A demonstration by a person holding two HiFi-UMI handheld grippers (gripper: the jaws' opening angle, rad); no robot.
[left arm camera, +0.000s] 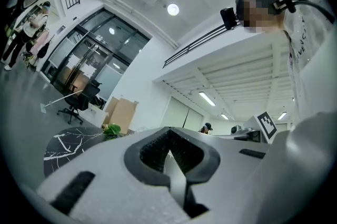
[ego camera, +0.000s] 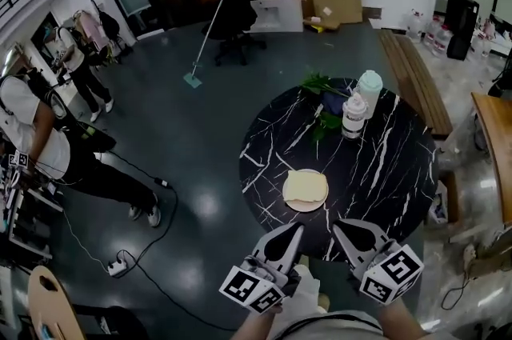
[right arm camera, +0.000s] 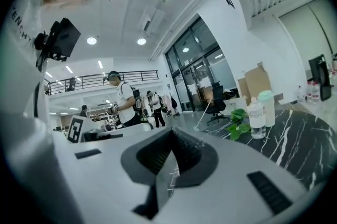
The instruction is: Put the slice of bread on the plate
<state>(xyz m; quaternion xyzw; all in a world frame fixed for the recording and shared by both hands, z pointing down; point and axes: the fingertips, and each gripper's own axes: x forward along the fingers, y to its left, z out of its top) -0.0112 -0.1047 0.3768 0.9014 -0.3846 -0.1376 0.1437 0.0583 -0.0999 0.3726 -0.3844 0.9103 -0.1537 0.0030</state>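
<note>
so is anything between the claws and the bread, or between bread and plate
Nothing visible does. The bread already lies on the plate, and only table shows between it and the shut left claw and right claw. The bottles and plant stand on its far side.

The near half of the bench (ego camera: 384,170) lies bare on either side of the plate (ego camera: 308,208). The plate sits close to the near edge with the slice of bread (ego camera: 305,186) on it. At the far side a bottle (ego camera: 353,116), a lidded cup (ego camera: 370,88) and a leafy plant (ego camera: 318,82) crowd together, well apart from the plate, with open marble between.
</note>
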